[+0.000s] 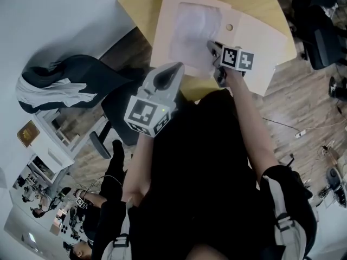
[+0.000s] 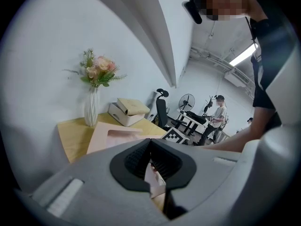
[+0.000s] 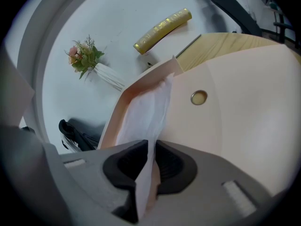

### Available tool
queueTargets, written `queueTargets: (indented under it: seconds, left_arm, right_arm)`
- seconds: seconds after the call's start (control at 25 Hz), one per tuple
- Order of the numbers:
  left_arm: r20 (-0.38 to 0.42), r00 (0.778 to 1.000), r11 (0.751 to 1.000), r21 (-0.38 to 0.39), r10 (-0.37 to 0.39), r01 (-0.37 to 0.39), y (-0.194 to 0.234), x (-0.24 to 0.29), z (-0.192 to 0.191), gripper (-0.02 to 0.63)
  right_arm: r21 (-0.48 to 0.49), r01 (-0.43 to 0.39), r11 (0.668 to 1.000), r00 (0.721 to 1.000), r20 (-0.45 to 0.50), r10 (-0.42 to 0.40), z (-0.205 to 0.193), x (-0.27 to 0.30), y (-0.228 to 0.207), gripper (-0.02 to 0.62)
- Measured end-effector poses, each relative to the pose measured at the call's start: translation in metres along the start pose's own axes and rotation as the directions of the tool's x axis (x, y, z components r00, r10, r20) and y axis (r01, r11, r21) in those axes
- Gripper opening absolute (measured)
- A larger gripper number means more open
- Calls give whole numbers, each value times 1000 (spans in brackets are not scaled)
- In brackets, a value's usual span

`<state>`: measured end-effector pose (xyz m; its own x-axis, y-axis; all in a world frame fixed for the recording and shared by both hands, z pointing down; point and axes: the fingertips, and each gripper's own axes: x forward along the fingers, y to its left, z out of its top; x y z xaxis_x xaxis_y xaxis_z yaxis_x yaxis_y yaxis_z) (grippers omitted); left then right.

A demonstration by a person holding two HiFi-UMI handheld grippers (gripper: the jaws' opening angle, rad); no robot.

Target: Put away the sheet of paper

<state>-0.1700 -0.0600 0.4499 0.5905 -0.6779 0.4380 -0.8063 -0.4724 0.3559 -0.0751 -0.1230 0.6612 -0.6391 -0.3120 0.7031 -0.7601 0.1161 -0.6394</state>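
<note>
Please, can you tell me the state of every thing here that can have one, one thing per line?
right gripper: fingers shut on the sheet of paper.
sheet of paper: pinched at its near edge, the rest lying against the folder.
folder: flap open, snap button undone.
left gripper: fingers shut, holding nothing, off the table.
vase: upright.

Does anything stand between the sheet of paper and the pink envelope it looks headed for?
Nothing visible does. The right tool is shut on the sheet of paper, whose far end reaches into the open pink envelope. The envelope's flap lies folded back. The left tool is shut, clear of both.
</note>
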Motion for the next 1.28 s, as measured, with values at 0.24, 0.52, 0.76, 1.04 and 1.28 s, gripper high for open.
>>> queueTargets:
  seconds: [0.24, 0.52, 0.76, 1.04, 1.28]
  left_arm:
    - [14, 998, 998, -18, 53, -53, -22, -4, -7, 8]
    - [38, 994, 994, -33, 106, -104, -47, -8, -13, 8]
    - [71, 985, 987, -45, 157, -154, -62, -9, -12, 8]
    - [101, 977, 981, -54, 189, -184, -80, -6, -12, 8]
    - [134, 977, 986, -29, 168, -166, -96, 6, -3, 8]
  right_arm:
    - [-80, -9, 997, 1000, -29, 7, -1, -7, -3, 62]
    - [-180, -12, 984, 999, -53, 2, 0, -19, -5, 89]
    - [-245, -15, 969, 997, -74, -4, -2, -31, -13, 109]
    - [-284, -24, 959, 996, -87, -1, -1, -50, -22, 110]
    - [-302, -23, 953, 998, -62, 5, 10, -74, -28, 109]
